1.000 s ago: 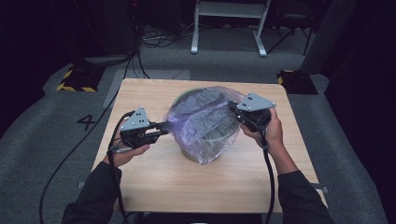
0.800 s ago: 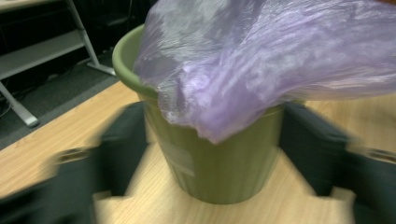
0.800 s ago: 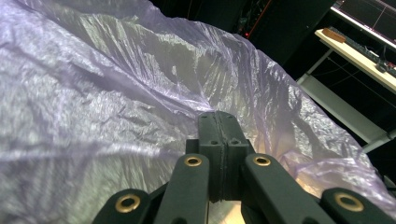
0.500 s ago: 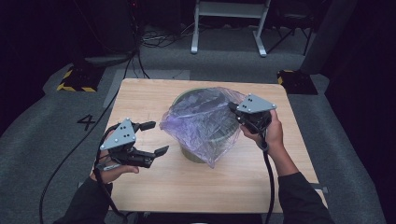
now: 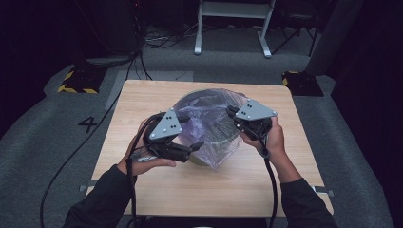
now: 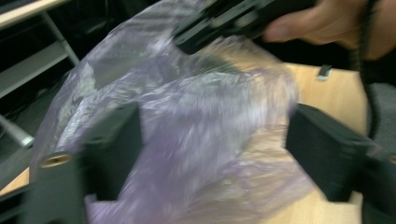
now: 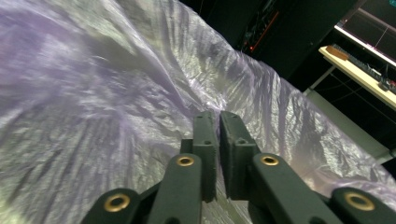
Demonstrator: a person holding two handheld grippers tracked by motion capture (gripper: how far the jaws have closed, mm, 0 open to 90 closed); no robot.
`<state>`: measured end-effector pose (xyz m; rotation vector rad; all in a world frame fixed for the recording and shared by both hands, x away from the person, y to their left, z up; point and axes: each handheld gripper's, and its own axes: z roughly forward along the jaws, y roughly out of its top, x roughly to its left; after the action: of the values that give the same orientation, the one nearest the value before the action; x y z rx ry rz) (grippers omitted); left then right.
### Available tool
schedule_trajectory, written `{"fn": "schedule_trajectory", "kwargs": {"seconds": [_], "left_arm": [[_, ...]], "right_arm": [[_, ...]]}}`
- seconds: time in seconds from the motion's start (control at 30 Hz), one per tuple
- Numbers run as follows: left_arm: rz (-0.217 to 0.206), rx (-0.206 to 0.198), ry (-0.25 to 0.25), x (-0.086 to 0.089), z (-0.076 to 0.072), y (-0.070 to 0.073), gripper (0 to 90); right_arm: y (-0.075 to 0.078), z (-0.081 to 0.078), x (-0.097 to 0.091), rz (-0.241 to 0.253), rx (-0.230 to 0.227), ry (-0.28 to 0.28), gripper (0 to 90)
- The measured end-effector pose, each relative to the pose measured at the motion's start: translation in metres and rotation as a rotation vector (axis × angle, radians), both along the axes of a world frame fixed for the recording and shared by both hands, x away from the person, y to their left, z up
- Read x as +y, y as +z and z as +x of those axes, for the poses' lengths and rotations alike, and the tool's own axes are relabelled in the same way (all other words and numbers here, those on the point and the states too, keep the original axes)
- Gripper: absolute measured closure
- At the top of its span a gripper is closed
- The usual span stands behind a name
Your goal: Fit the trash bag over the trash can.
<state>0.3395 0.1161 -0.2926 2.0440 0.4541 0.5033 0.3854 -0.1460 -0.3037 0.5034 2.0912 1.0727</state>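
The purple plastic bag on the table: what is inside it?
Through the translucent purple plastic bag a round, dark, bowl-like container shows, standing on the table. The film blurs it, so its material and any contents cannot be seen.

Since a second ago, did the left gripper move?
Yes. The left gripper let go of the plastic bag, swung out toward the table's left edge, then came back to the bag, jaws open.
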Motion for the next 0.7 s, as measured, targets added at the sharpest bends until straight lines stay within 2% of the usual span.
{"fn": "schedule_trajectory", "kwargs": {"seconds": [0.03, 0.07, 0.13, 0.17, 0.23, 0.27, 0.43, 0.53, 0.63, 0.7], "left_arm": [[0.022, -0.006, 0.026, -0.001, 0.003, -0.001, 28.7], [0.028, 0.000, 0.033, -0.002, 0.006, -0.003, 35.0], [0.019, 0.010, 0.039, 0.000, 0.010, -0.005, 41.5], [0.015, 0.008, 0.032, 0.002, 0.011, -0.007, 49.0], [-0.007, 0.013, 0.028, 0.006, 0.012, -0.008, 54.1], [-0.005, 0.015, 0.022, 0.008, 0.012, -0.009, 59.0], [-0.001, 0.010, 0.022, 0.013, 0.011, -0.012, 66.1], [-0.002, 0.011, 0.013, 0.014, 0.010, -0.014, 67.3], [-0.008, 0.015, 0.016, 0.016, 0.010, -0.016, 67.3], [-0.014, 0.017, 0.022, 0.017, 0.011, -0.017, 67.4]], "right_arm": [[0.000, -0.002, -0.001, 0.004, -0.003, 0.007, 81.2], [0.001, -0.005, -0.003, 0.015, -0.011, 0.018, 77.9], [0.001, -0.011, -0.006, 0.035, -0.023, 0.006, 65.1], [0.002, -0.014, -0.009, 0.051, -0.024, 0.004, 61.8], [0.002, -0.021, -0.015, 0.089, -0.029, 0.028, 56.7], [0.002, -0.025, -0.018, 0.092, -0.033, 0.028, 53.1], [-0.001, -0.048, -0.032, 0.120, -0.038, 0.053, 37.9], [-0.006, -0.063, -0.043, 0.142, -0.042, 0.120, 35.5], [-0.016, -0.077, -0.045, 0.101, -0.056, 0.135, 33.8], [-0.023, -0.084, -0.046, 0.092, -0.066, 0.134, 34.0]]}}
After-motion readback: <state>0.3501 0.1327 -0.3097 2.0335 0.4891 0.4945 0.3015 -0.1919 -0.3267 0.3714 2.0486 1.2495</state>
